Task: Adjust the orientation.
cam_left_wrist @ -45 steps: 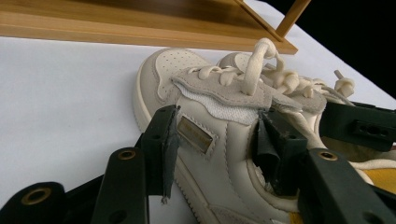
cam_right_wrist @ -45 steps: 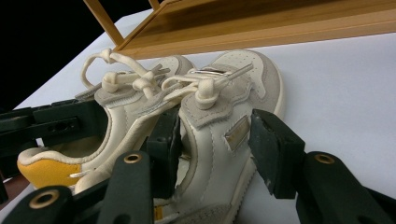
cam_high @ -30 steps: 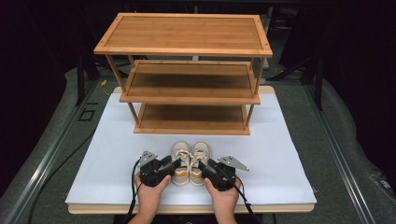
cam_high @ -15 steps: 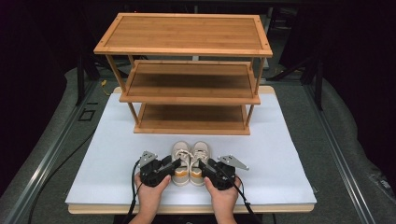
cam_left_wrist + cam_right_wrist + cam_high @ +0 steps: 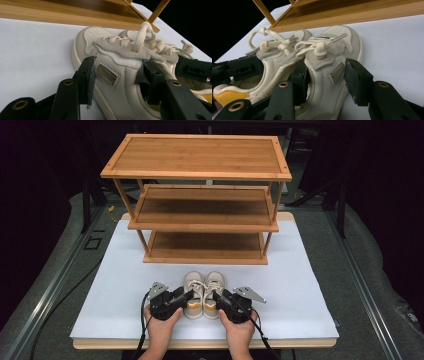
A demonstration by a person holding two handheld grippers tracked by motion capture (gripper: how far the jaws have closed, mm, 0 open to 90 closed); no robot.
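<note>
shoes and hands sit where they sat a second ago in the high view; nothing on the desk (image 5: pixel 125 285) has shifted, though the right gripper (image 5: pixel 218 299) has just been closing its jaws a little around its shoe. the left gripper (image 5: pixel 186 297) hides the outer side of the left shoe (image 5: pixel 194 292) from above, and the heels of both shoes are covered by the grippers and hands there. in the left gripper view the left shoe (image 5: pixel 117 75) lies between the jaws: one jaw sits on its outer side, the other inside the collar, both wide apart and touching the leather. in the right gripper view the right shoe (image 5: pixel 329 72) lies between the jaws likewise, one jaw in the opening, one just beside the outer side; whether that one presses is hard to tell. beyond the jaws stands the wooden rack (image 5: pixel 200 210).
</note>
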